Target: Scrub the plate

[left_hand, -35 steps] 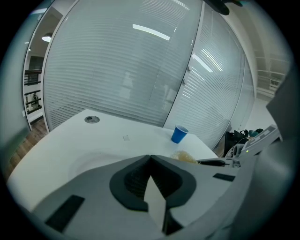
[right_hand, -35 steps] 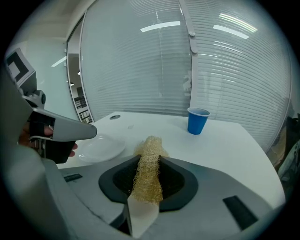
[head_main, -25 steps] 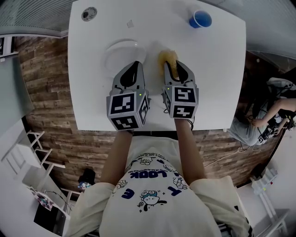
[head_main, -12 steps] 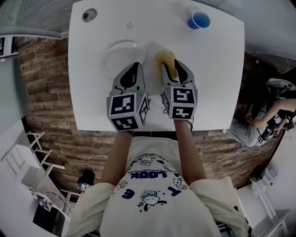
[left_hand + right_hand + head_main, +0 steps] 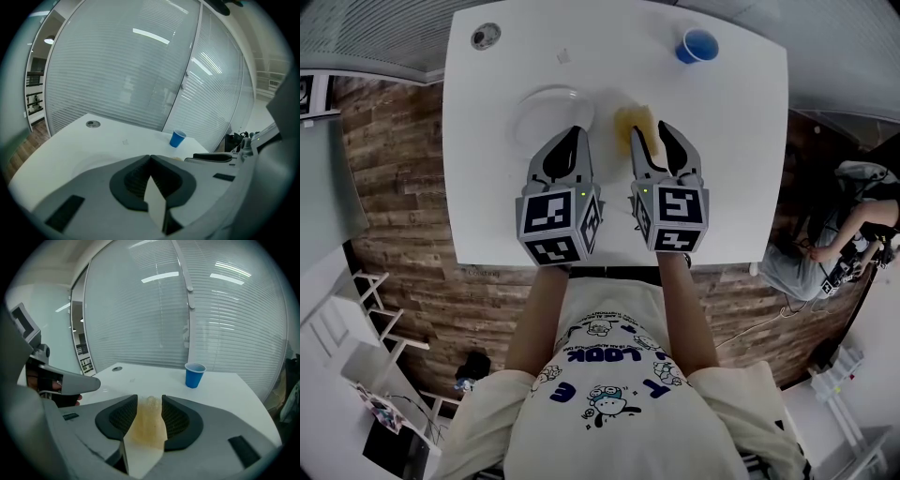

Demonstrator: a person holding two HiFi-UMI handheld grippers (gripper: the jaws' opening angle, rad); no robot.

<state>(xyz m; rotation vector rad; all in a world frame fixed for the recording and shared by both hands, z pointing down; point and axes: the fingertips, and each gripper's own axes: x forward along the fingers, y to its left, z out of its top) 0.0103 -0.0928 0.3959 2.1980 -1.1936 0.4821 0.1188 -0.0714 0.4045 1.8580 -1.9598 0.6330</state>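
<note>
The plate (image 5: 544, 111) is round, white and shallow. It lies flat and right side up on the left half of the white worktop (image 5: 731, 169). Its surface looks bare, and its near right edge is hidden from the head view. The sponge (image 5: 636, 124) is a soft, yellowish-tan pad lying flat on the worktop just right of the plate, not touching it. It sits in the gap between the fingers (image 5: 180, 420) of the right gripper (image 5: 651, 129), which have just been opening, and neither finger presses on it.
</note>
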